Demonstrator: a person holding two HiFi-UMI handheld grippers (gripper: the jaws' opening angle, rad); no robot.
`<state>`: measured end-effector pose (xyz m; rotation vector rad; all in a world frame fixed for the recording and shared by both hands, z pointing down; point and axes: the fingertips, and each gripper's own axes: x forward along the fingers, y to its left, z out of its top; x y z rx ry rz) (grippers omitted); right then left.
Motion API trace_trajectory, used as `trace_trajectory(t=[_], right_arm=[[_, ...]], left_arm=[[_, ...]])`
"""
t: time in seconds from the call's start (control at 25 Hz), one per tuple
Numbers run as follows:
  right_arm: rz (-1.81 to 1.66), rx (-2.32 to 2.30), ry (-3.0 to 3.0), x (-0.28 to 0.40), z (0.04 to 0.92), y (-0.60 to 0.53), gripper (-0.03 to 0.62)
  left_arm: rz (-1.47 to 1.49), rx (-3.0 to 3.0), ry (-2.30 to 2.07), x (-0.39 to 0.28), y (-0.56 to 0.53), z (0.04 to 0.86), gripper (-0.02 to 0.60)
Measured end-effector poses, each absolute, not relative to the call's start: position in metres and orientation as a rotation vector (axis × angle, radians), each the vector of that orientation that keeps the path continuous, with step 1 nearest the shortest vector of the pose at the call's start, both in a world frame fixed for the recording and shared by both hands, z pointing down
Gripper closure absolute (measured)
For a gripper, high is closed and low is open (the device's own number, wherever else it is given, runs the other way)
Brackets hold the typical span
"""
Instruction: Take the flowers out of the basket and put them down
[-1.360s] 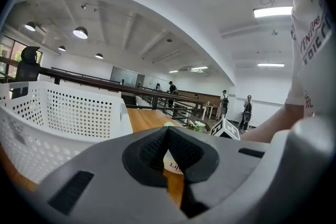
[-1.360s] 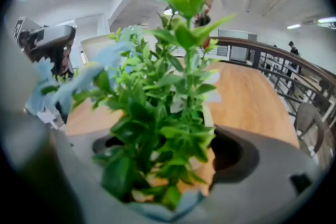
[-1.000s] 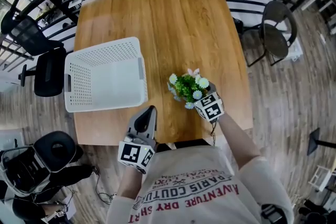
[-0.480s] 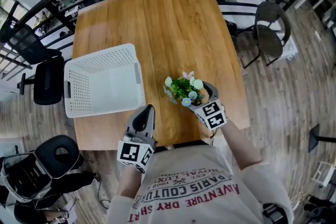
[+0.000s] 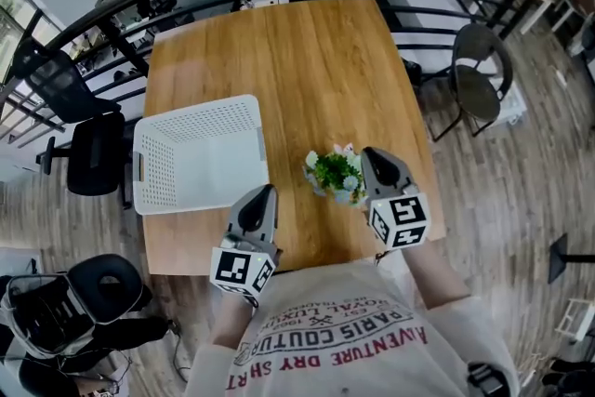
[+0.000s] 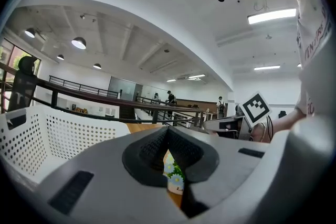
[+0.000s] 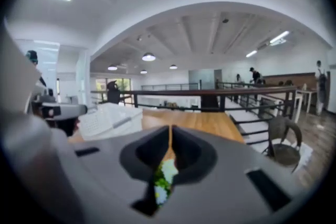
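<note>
Flowers (image 5: 335,172) sit on the surface (image 5: 307,60) outside the basket (image 5: 200,153), job seemingly done, your right gripper (image 5: 372,155) pressed together, empty.

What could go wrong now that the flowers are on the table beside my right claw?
1. The right claw, jaws closing together on nothing, sits right beside the flowers; a sideways swing while pulling away could tip them.
2. The flowers stand near the front edge of the table, so a knock toward you might send them off.
</note>
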<state>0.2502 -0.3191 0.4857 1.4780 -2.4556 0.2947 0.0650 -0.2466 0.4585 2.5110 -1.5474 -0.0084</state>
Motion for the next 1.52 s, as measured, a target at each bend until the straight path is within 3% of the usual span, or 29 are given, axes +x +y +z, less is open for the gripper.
trace_trajectory(t=[0.72,1.52], right_arm=[[-0.078,1.322,-2.684,0.086,0.394,-0.301,0.563],[0.014,1.236,-2.700,0.053,0.414,-0.293,0.563]], left_arm=[[-0.031,2.483,-1.779,-0.084,-0.254,0.396,0.566],[-0.011,2.468,-1.807,-0.113,-0.252,0.397,0.566]])
